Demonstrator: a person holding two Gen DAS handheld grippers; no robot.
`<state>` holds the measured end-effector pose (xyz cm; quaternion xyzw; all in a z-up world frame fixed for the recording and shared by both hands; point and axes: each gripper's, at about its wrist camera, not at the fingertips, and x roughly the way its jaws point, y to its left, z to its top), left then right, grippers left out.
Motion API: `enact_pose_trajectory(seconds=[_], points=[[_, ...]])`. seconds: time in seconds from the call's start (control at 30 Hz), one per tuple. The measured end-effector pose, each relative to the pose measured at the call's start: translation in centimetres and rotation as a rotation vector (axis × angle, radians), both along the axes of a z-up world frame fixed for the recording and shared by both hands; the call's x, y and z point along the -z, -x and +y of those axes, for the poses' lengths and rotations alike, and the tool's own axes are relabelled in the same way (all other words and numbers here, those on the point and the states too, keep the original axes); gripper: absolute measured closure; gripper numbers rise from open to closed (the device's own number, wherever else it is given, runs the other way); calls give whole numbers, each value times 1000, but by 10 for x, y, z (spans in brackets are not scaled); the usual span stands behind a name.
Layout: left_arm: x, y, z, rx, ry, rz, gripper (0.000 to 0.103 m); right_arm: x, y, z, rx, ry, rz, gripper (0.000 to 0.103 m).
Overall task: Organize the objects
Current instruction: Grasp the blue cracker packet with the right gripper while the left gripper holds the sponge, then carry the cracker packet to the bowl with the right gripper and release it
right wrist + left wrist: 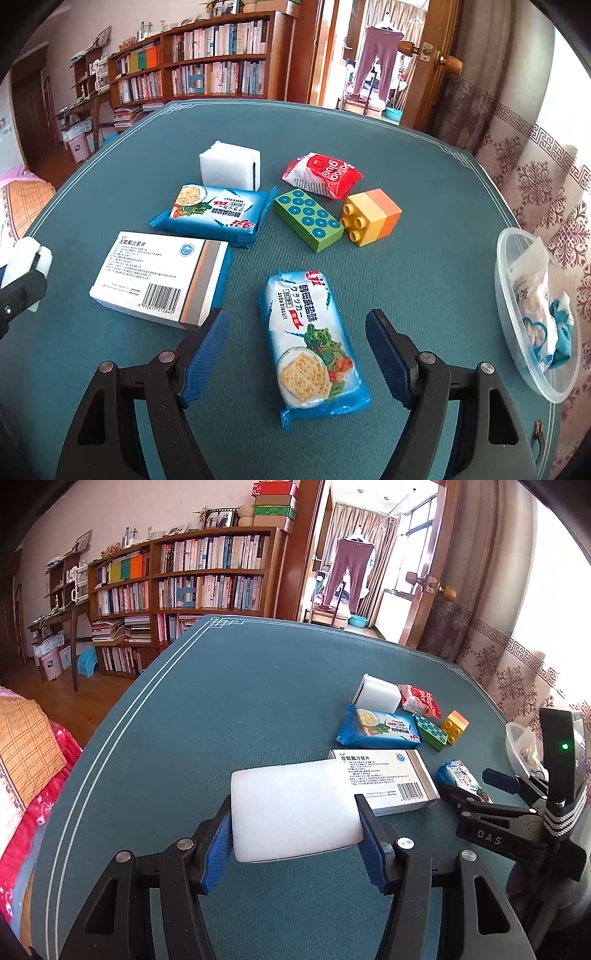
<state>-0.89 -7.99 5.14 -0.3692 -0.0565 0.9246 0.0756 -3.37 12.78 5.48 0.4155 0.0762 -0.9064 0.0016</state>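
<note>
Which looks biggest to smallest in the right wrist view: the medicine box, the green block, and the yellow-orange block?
1. medicine box, clearly largest, though it also lies nearer the camera.
2. green block.
3. yellow-orange block; close to the green one, so this order is unsure.

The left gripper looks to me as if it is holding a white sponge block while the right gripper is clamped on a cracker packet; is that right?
Not quite: in the right wrist view the right gripper stands open around the cracker packet, pads clear of it. The left gripper does hold the white sponge block.

Bright daylight enters from the window (417,542) on the right, glaring white there; both views are sharp, with fisheye-bent, dark-cornered edges.
</note>
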Motion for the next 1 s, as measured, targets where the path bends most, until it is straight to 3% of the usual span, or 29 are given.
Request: enact_pose_trajectory(seconds=[0.17,0.3,0.67,1.0], points=[[0,-2,5,20,5,-4,40,14,0,11,-23,103,-41,29],[-4,-5,13,37,13,6,40,11,-7,14,-34,99,-38,60],[-13,-13,33,49,51,22,40,5,-27,26,-36,204,-47,61],[-19,-14,67,105,87,27,40,-22,-49,70,22,302,21,61]])
